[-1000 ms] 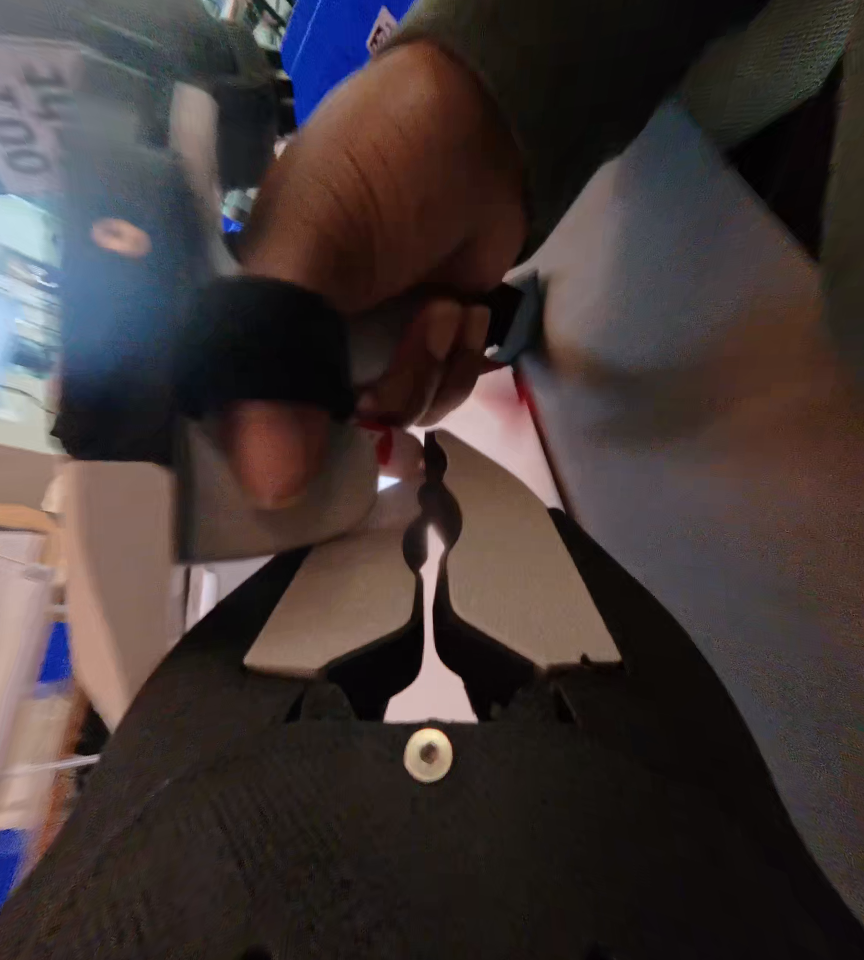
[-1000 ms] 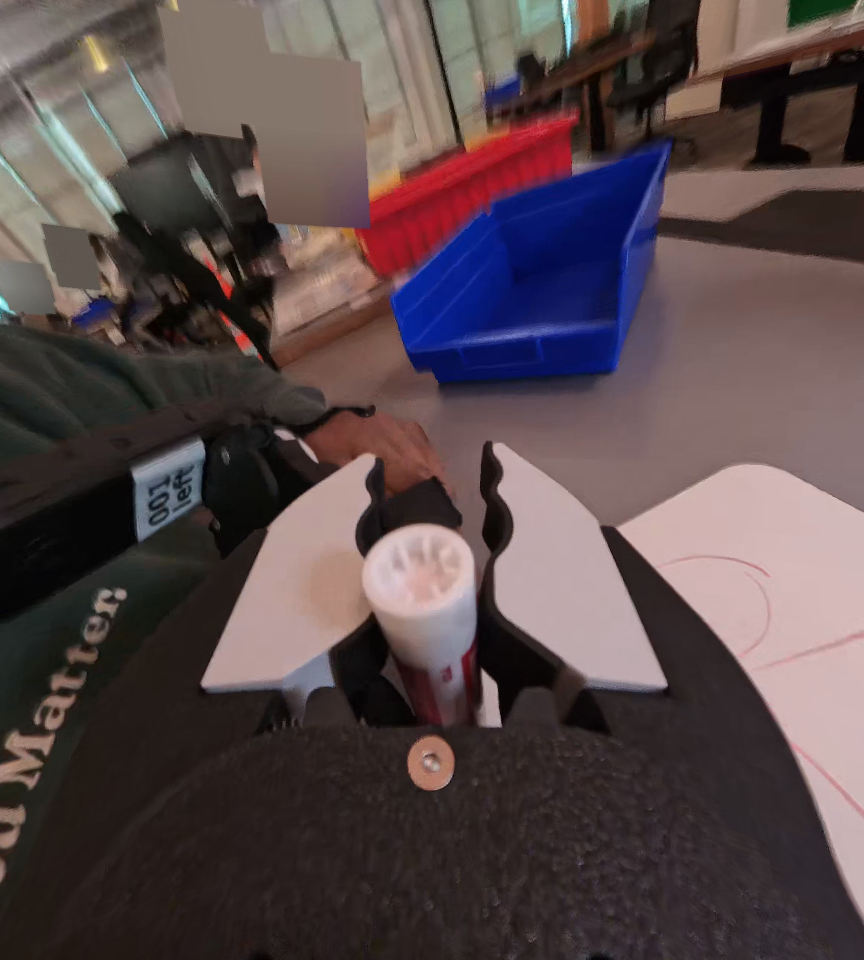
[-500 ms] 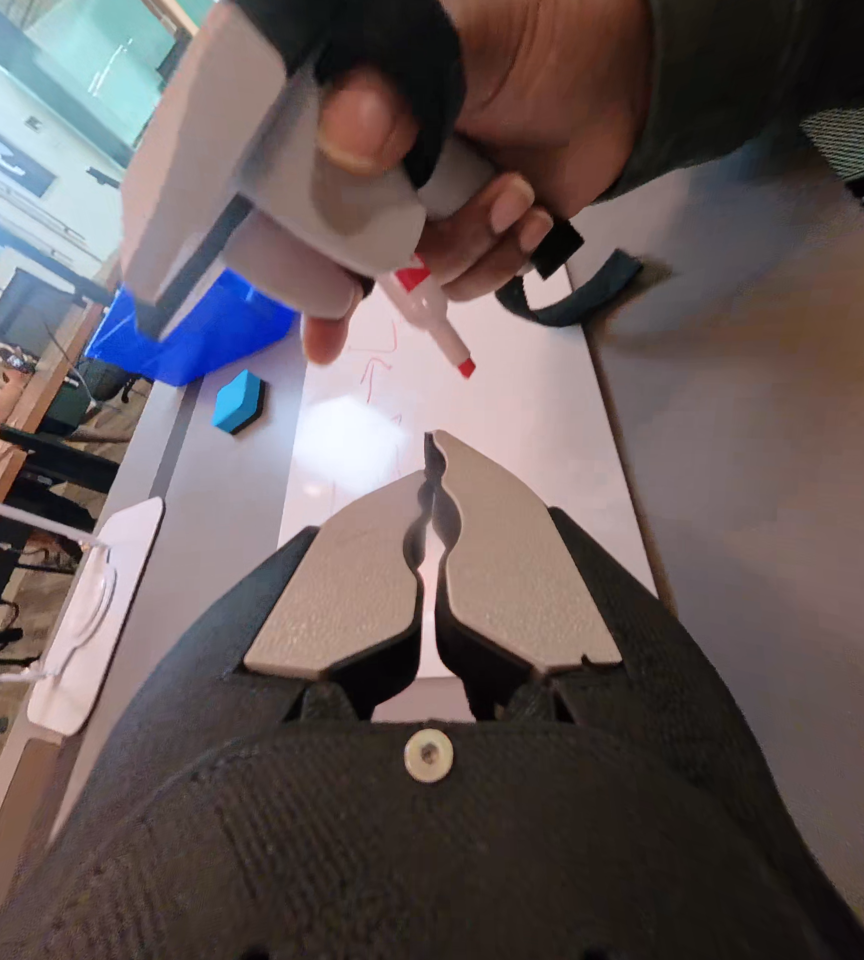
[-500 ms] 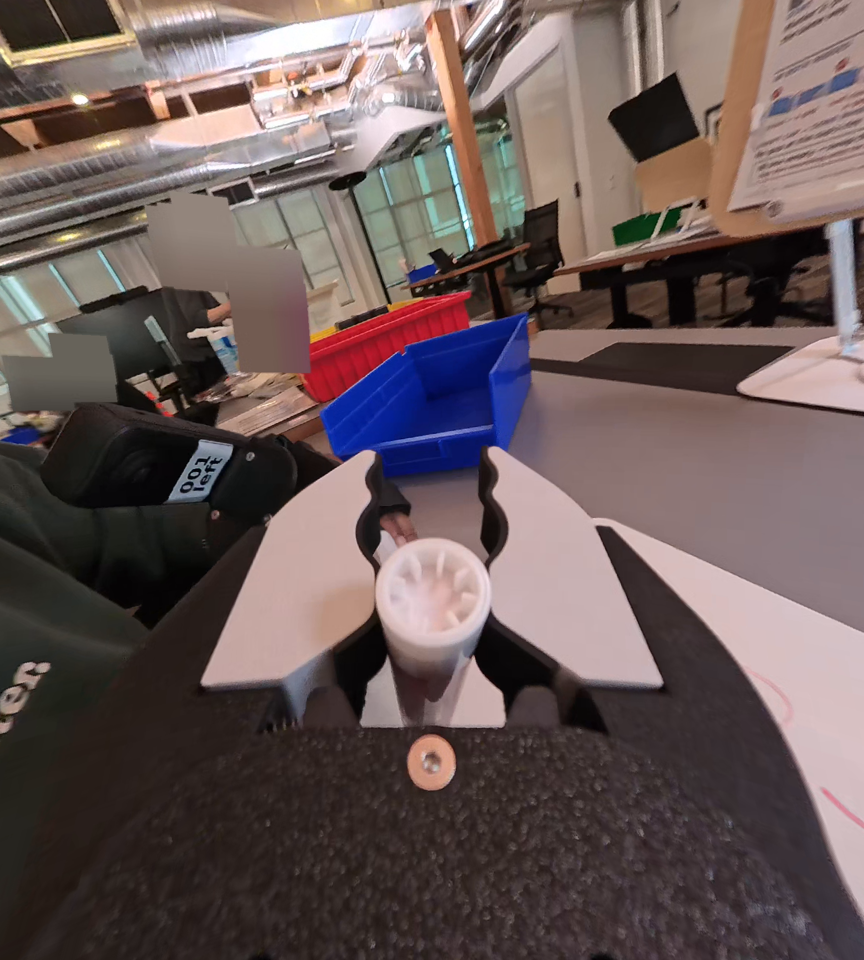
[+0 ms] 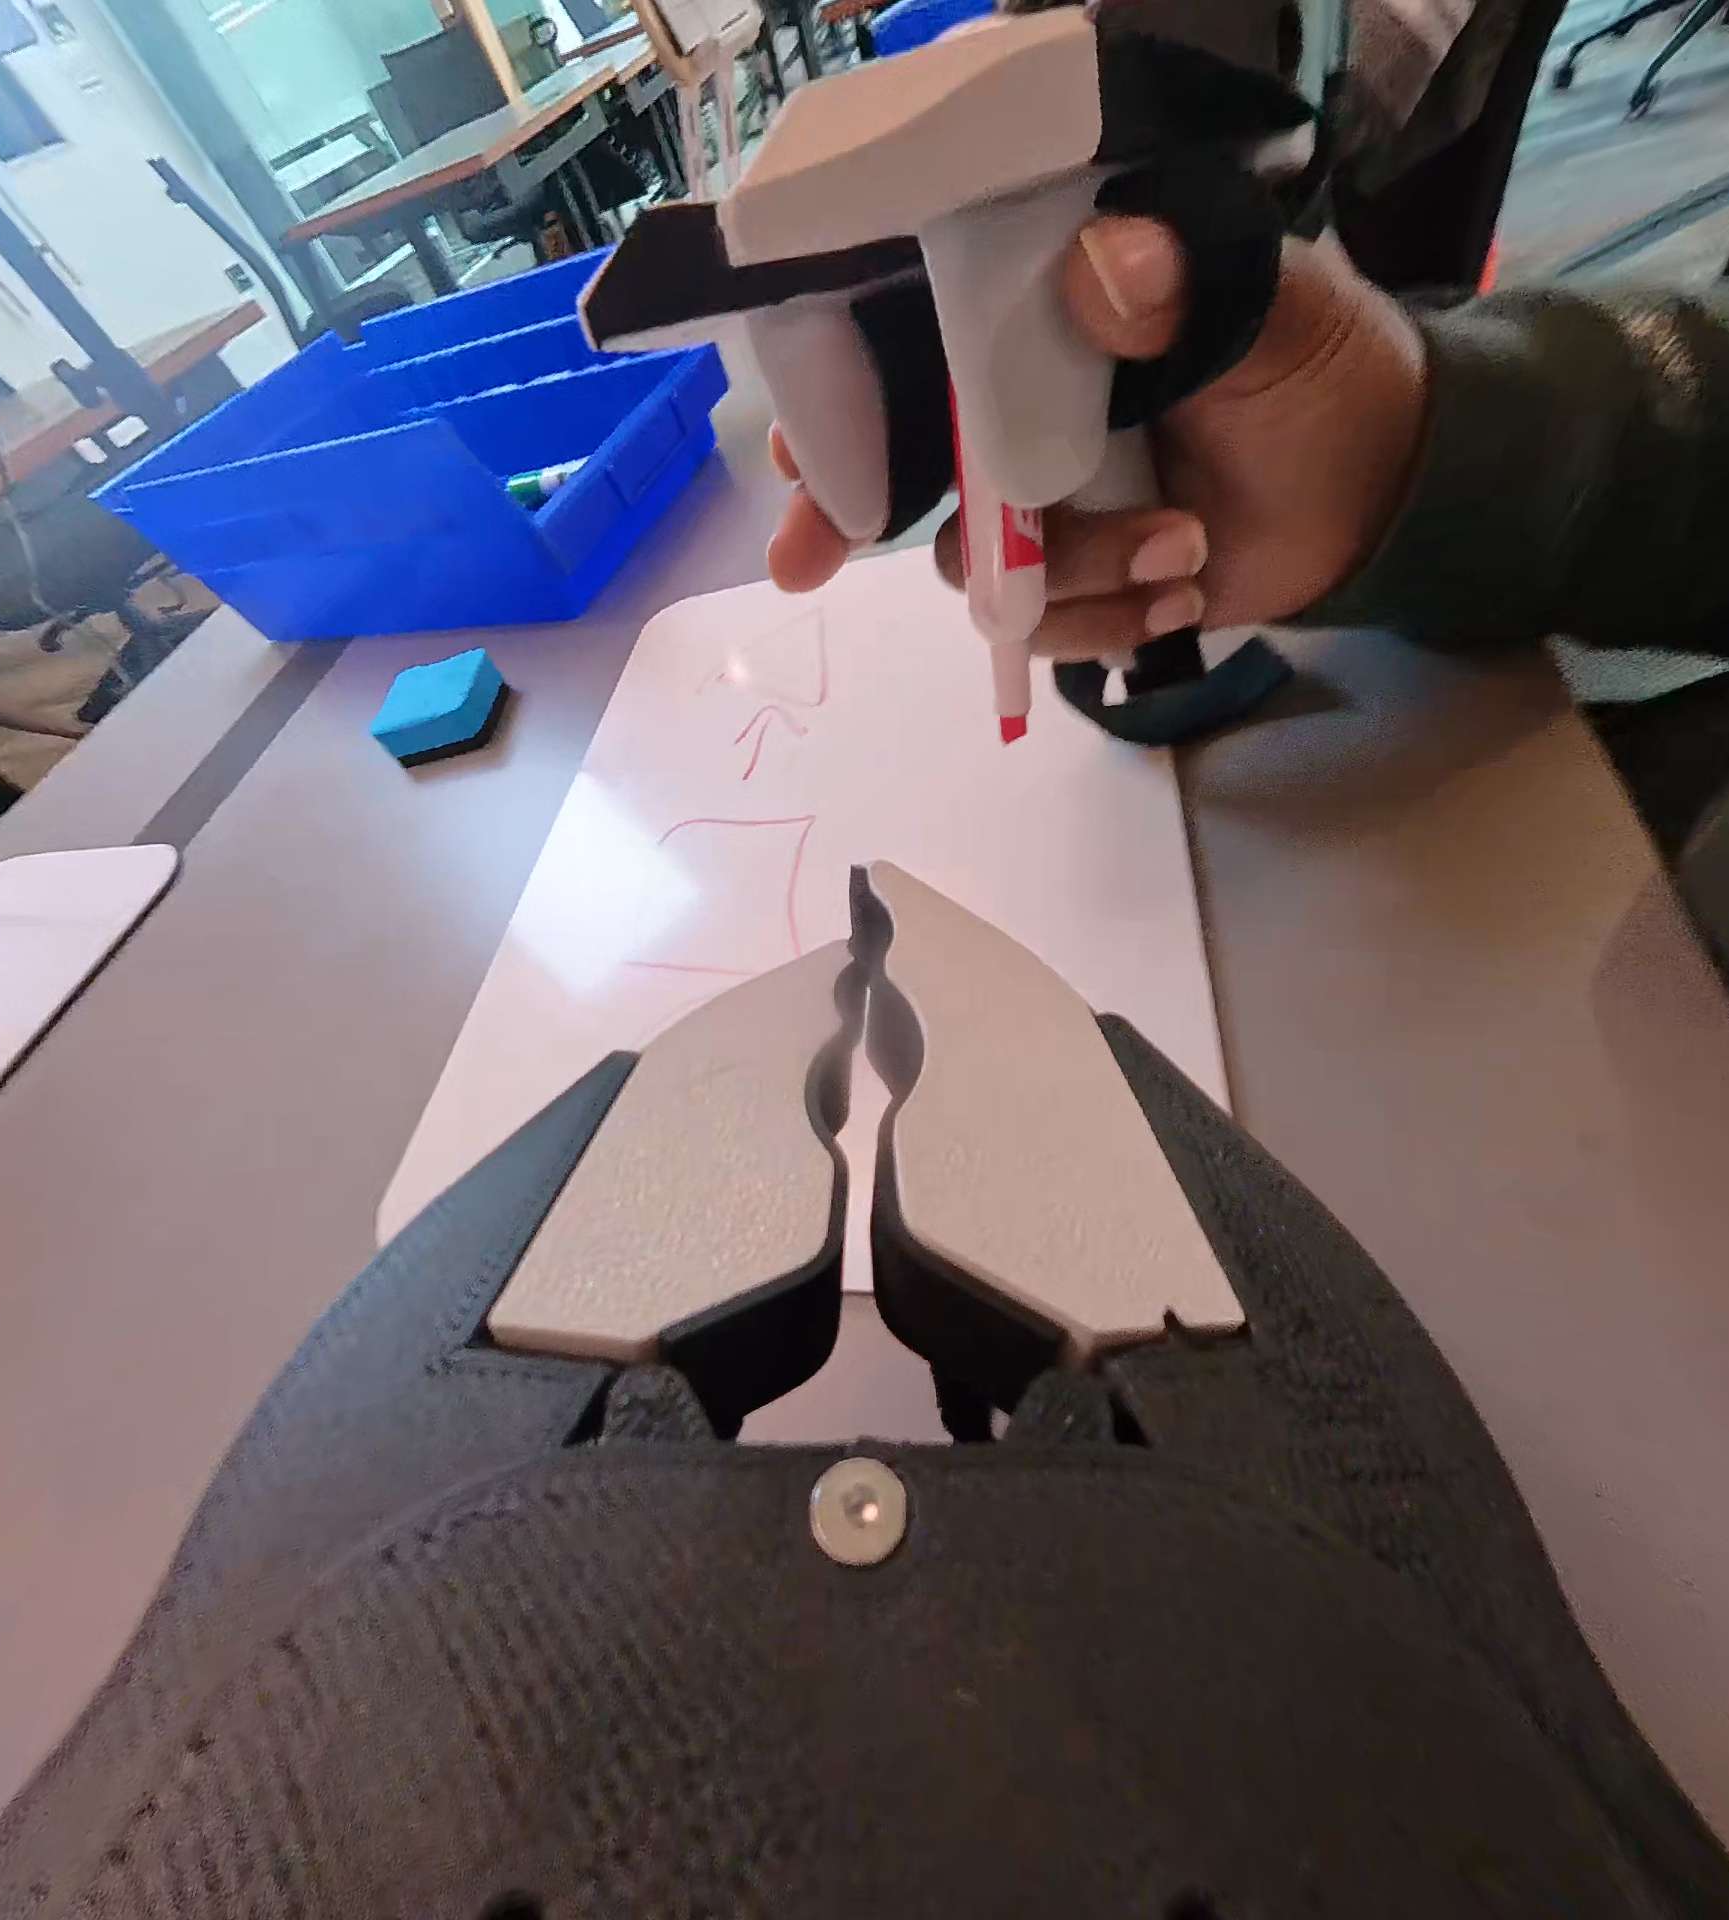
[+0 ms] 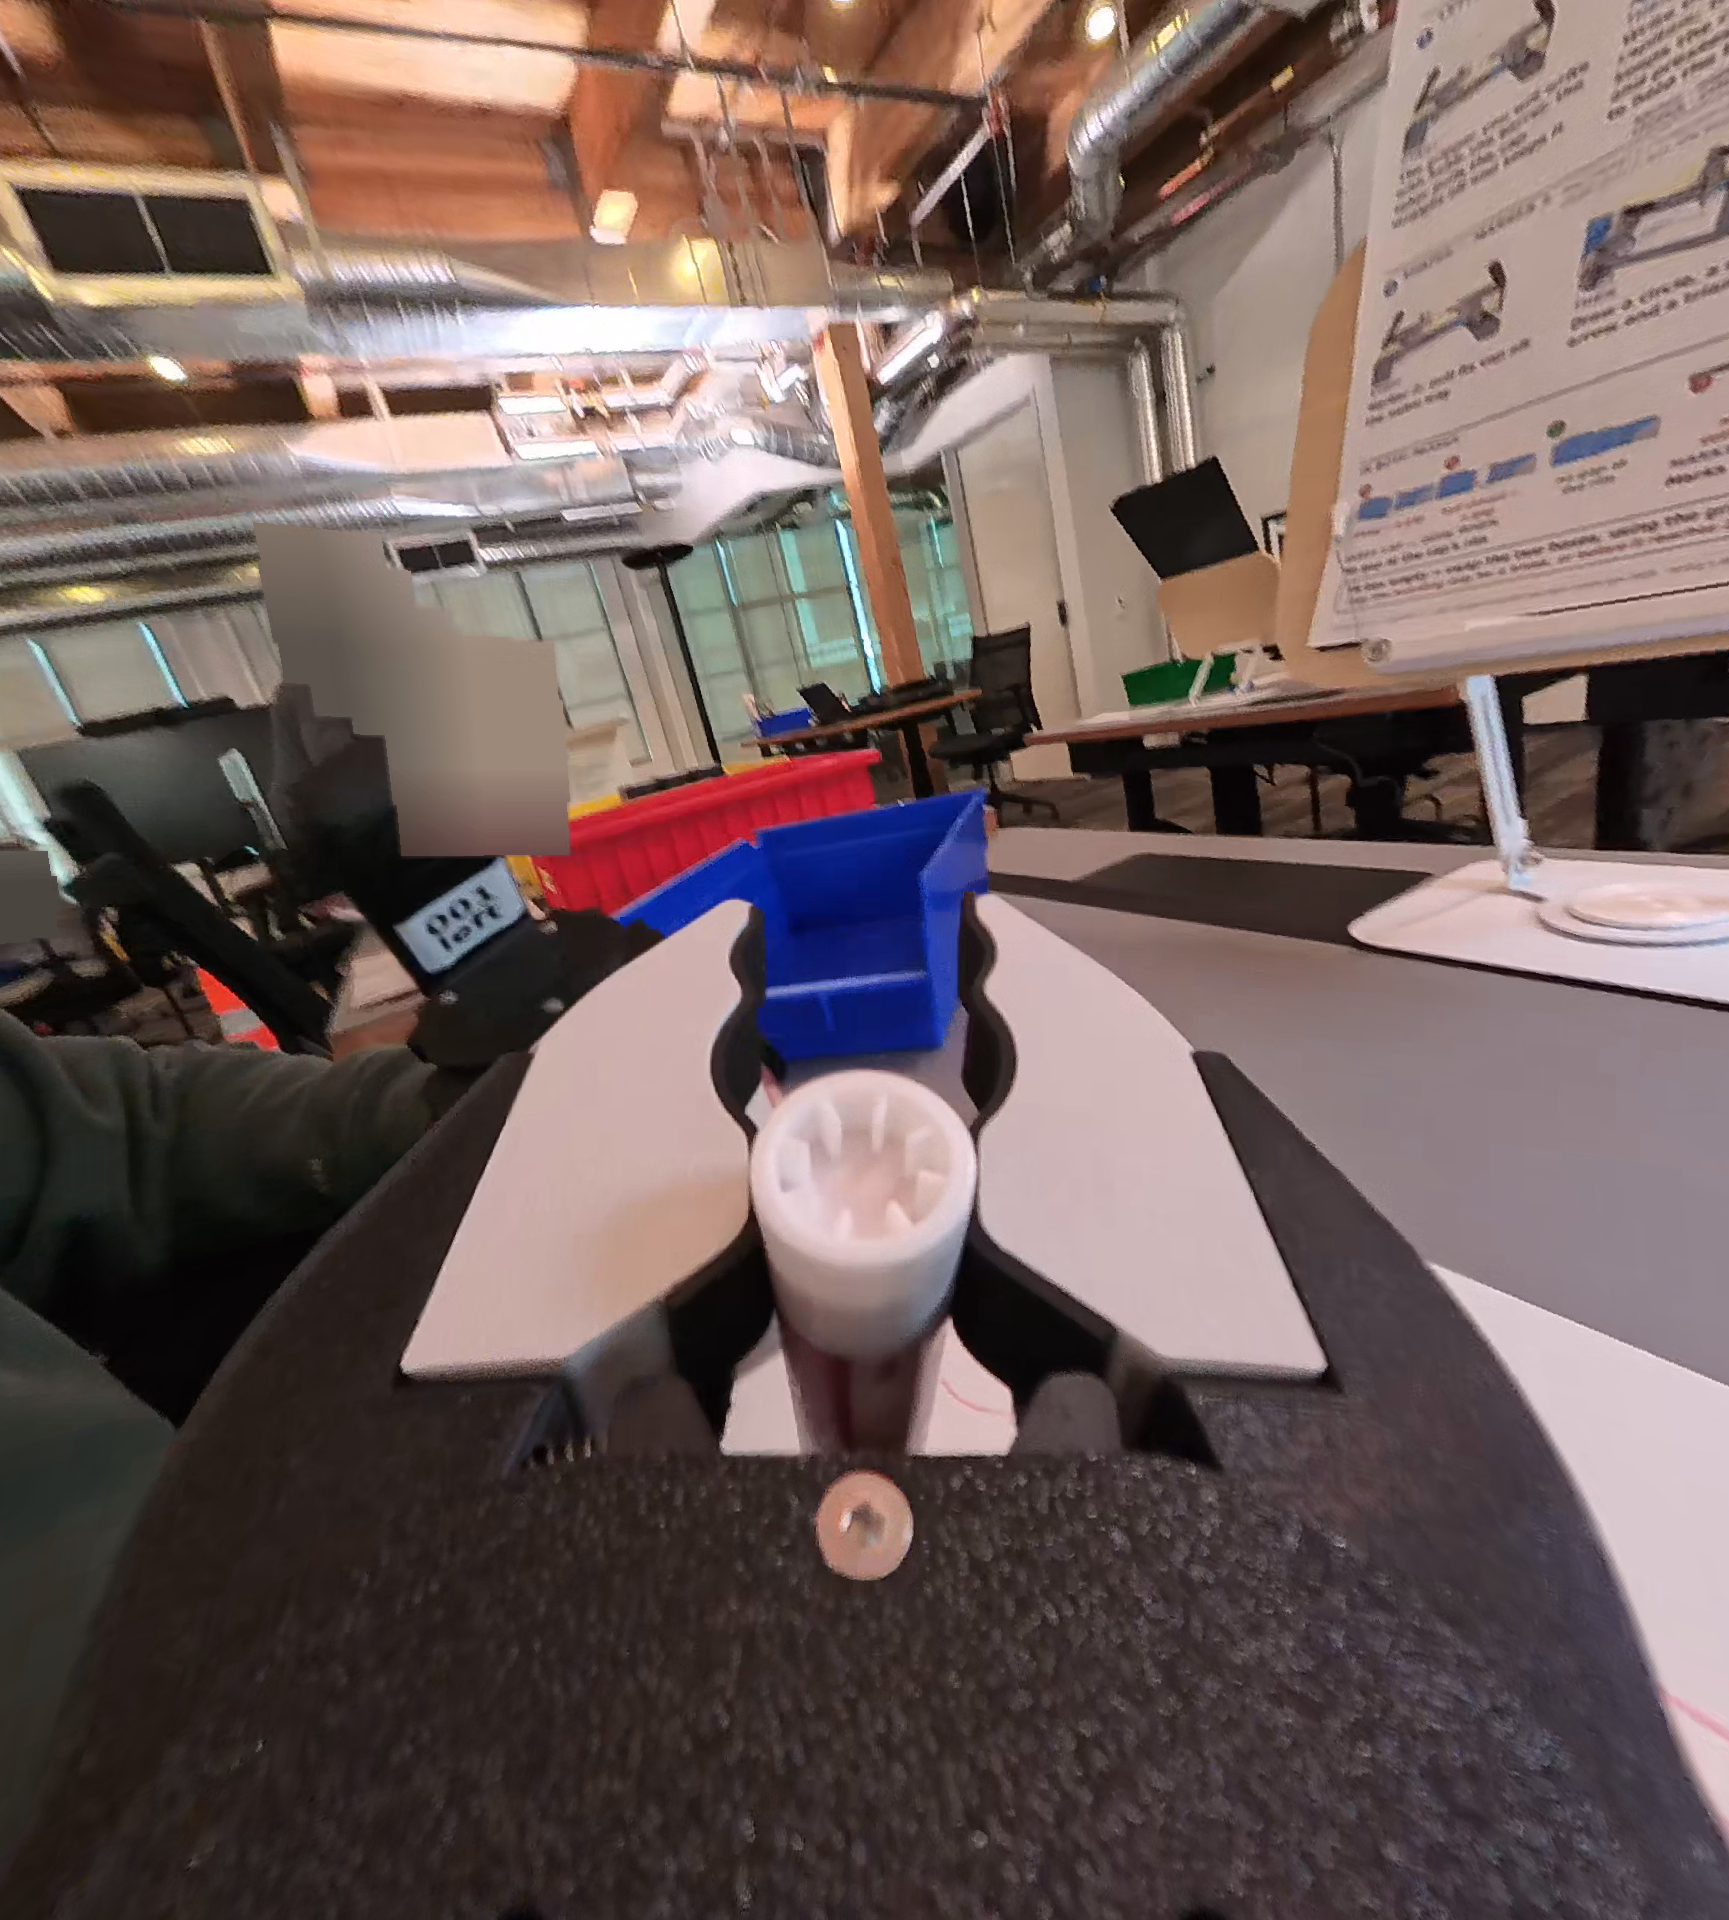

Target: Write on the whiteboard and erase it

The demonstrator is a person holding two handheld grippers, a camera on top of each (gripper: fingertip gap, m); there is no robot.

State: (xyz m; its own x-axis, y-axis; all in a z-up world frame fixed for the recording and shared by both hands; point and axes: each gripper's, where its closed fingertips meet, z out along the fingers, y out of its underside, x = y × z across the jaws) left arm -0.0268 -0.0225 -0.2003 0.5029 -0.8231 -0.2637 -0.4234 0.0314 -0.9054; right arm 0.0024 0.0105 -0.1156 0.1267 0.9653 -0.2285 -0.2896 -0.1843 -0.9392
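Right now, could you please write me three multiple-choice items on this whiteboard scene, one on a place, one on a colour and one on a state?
1. Where does the blue eraser lie?
A. on the grey table, left of the whiteboard
B. inside the blue bin
C. on the whiteboard

2. What colour is the marker's tip?
A. green
B. black
C. red

3. How do the left gripper's jaws stand?
A. wide open
B. closed, with nothing between them
C. closed on the eraser

Answers:
1. A: the eraser rests on the table between the blue bin and the whiteboard.
2. C: the uncapped tip under the right gripper is red, like the lines on the board.
3. B: the two fingers meet over the board with nothing visible in them.
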